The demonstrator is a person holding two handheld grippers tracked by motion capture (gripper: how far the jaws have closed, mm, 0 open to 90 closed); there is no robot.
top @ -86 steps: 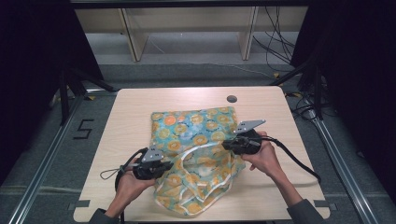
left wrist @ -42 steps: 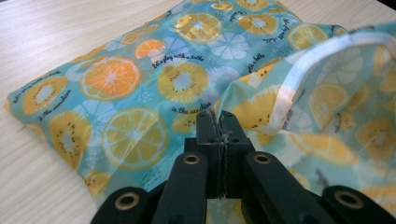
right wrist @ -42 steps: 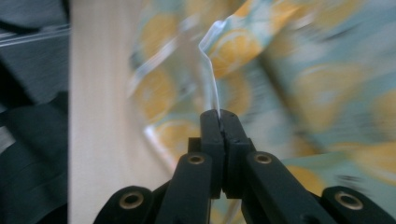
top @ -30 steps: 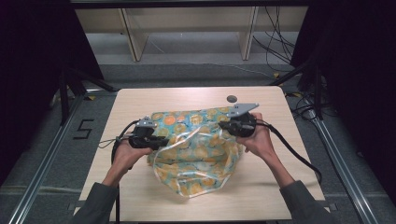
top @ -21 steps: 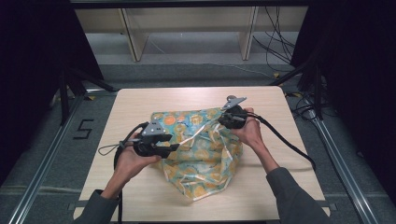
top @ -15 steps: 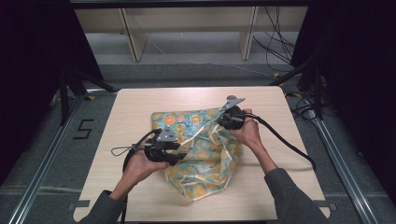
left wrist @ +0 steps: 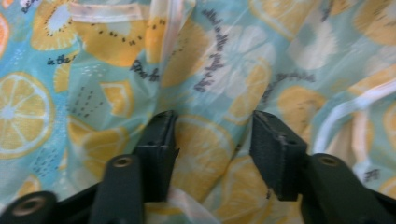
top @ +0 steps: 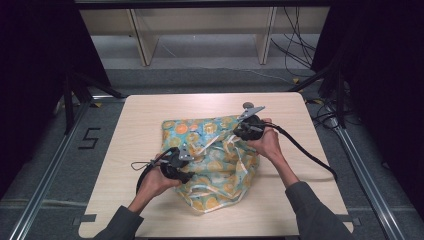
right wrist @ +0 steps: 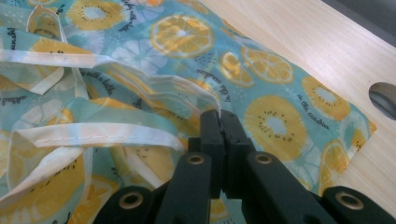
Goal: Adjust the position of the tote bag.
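Teal fabric printed with orange and lemon slices: one bag [top: 212, 162], crumpled, lying on the middle of the one pale wooden table [top: 140, 120]. Its long axis runs from the far left corner to the near right; the flatter far end lies square to the table, the near end is bunched and rumpled. White trim straps loop across the top of it, at least two visible, tangled

Two grippers, one in each of your hands. Your left gripper [left wrist: 212, 154] sits at the bag's near left side, pointing right and down into the cloth; its jaws have just been opening and stand partly apart, with a fold of the printed fabric between them, the pads not pressing on it. Your right gripper [right wrist: 219, 123] is at the bag's far right edge, jaws fully closed and pinching a thin hem of the bag where the white trim meets the print

One round hole [right wrist: 384, 97] in the table lies just beyond the bag's far right corner. A number five [top: 91, 138] is marked on the floor to the left of the table
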